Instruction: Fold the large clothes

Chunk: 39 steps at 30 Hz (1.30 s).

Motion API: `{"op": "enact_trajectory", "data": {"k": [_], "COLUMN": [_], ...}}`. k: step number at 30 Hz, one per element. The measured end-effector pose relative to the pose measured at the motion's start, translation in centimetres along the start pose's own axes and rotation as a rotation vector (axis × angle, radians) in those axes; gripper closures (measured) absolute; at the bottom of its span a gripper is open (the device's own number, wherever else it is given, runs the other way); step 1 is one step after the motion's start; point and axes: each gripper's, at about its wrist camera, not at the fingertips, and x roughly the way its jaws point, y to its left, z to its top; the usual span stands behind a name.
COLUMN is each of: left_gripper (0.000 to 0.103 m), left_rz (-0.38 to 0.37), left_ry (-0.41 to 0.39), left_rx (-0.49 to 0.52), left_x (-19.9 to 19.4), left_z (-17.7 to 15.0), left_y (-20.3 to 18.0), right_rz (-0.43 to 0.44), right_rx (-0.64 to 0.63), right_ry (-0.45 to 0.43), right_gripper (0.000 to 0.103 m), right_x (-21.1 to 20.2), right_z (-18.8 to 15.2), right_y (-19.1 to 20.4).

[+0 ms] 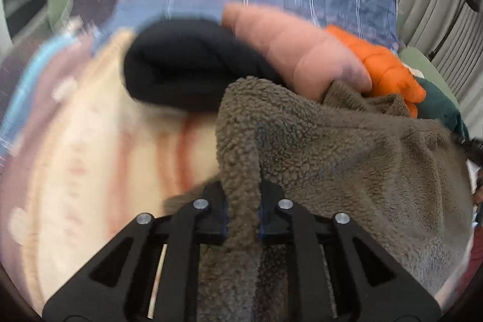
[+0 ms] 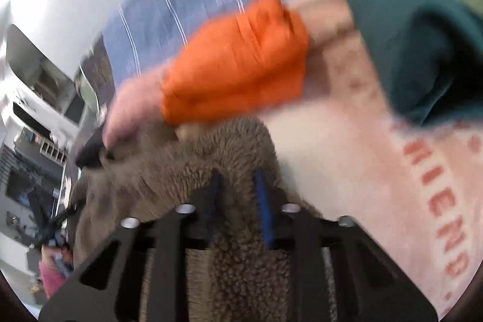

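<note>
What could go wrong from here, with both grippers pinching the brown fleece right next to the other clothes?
1. The brown fleece lies against the pink garment and orange garment; lifting may drag them along.
2. The left gripper and right gripper each pinch only a narrow bunched ridge, which might slip out.
3. Both views are motion-blurred, so a fast swing could scatter the pile.

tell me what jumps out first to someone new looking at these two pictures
The shaggy brown fleece garment fills the foreground of both views, pinched in the left tool and in the right tool. Just behind it sits a bright orange quilted puffy garment, next to a folded pink garment and a rolled black garment, all on a cream blanket with red lettering.
</note>
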Motion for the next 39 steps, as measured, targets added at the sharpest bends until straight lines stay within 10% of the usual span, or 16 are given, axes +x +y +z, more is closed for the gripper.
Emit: {"op": "enact_trajectory", "data": {"k": [1, 5, 10, 12, 16, 22, 24, 26, 31, 36, 39], "left_gripper": [0.091, 0.090, 0.073, 0.070, 0.063, 0.060, 0.071, 0.089, 0.089, 0.079, 0.069], "left_rz": [0.013, 0.016, 0.177, 0.205, 0.206, 0.167, 0.159, 0.169, 0.220, 0.246, 0.291], "left_ry": [-0.032, -0.064, 0.100, 0.069, 0.054, 0.046, 0.036, -0.042, -0.121, 0.080, 0.049], "left_rx": [-0.014, -0.078, 0.050, 0.078, 0.096, 0.056, 0.052, 0.068, 0.102, 0.060, 0.081], "left_x": [-1.3, -2.9, 4.0, 4.2, 3.3, 3.3, 2.9, 1.1, -1.5, 5.8, 5.1], "left_z": [0.0, 0.8, -1.4, -2.6, -2.7, -2.6, -2.3, -1.9, -0.4, -2.3, -2.2], "left_y": [0.0, 1.7, 0.1, 0.2, 0.3, 1.4, 1.2, 0.2, -1.2, 0.0, -0.4], "right_rz": [0.007, 0.002, -0.176, -0.163, -0.058, 0.092, 0.066, 0.002, -0.008, -0.298, -0.268], "right_rx": [-0.020, -0.050, -0.061, -0.024, 0.093, 0.102, 0.075, 0.060, -0.036, -0.149, -0.061], "right_ry": [-0.047, -0.174, -0.066, -0.005, -0.035, 0.103, 0.202, 0.111, -0.138, 0.050, 0.052], "right_gripper": [0.103, 0.103, 0.101, 0.094, 0.042, 0.018, 0.028, 0.088, 0.091, 0.082, 0.071], "right_x": [-1.1, -3.7, 1.2, 2.4, 0.8, 1.6, 3.7, 2.6, -2.2, 6.7, 7.7], "right_z": [0.2, 1.7, 0.5, -0.3, 0.1, 0.8, 0.1, -0.3, 1.3, -0.6, -1.5], "right_y": [0.6, 3.1, 1.4, 0.0, -2.4, -2.2, -1.5, -0.1, 3.4, 1.2, -0.8]}}
